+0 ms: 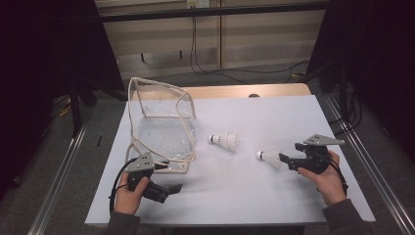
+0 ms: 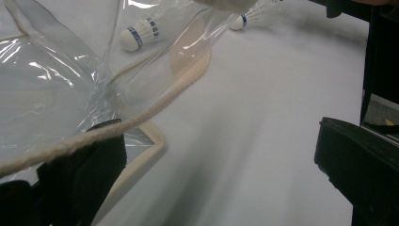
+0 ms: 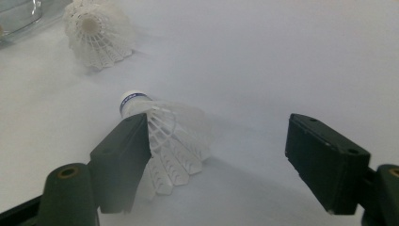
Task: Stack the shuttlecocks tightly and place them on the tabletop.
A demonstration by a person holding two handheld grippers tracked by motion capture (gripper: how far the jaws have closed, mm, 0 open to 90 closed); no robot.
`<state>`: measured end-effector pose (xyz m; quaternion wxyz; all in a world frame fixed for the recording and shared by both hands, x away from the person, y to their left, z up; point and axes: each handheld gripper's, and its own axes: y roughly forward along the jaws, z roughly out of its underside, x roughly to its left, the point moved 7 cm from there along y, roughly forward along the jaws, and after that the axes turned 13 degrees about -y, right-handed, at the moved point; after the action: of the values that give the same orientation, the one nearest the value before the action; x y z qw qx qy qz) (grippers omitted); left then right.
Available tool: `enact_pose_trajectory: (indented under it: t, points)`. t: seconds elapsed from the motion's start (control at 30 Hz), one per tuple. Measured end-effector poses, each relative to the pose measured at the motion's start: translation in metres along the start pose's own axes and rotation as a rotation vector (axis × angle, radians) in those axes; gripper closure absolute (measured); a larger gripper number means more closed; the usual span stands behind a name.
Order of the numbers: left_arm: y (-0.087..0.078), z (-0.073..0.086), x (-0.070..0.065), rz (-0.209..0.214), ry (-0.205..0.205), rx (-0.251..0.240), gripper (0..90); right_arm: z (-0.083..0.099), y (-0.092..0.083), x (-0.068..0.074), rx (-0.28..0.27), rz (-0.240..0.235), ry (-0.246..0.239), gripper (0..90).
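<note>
While the right gripper (image 1: 286,160), jaws apart, flanks one shuttlecock (image 1: 269,157) near right, another shuttlecock (image 1: 225,141) lies between it and the clear bag (image 1: 161,122); the left gripper (image 1: 172,189) is open beside the bag's corded edge.

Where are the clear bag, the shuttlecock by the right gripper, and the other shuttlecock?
Clear bag (image 1: 161,132), high view, on its transparent side panel.
Near shuttlecock (image 3: 176,141), right gripper view, on its white skirt.
Far shuttlecock (image 1: 226,141), high view, on its skirt.
</note>
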<state>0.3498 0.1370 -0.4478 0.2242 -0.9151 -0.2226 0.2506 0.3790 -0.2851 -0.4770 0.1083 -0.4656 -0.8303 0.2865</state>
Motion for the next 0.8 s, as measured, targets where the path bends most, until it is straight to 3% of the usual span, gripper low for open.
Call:
enact_pose_trajectory:
  t: [0.8]
  points:
    - [0.001, 0.0, -0.001, 0.001, 0.004, 0.004, 2.8, -0.004, -0.016, 0.003, -0.049, -0.025, 0.029, 9.4]
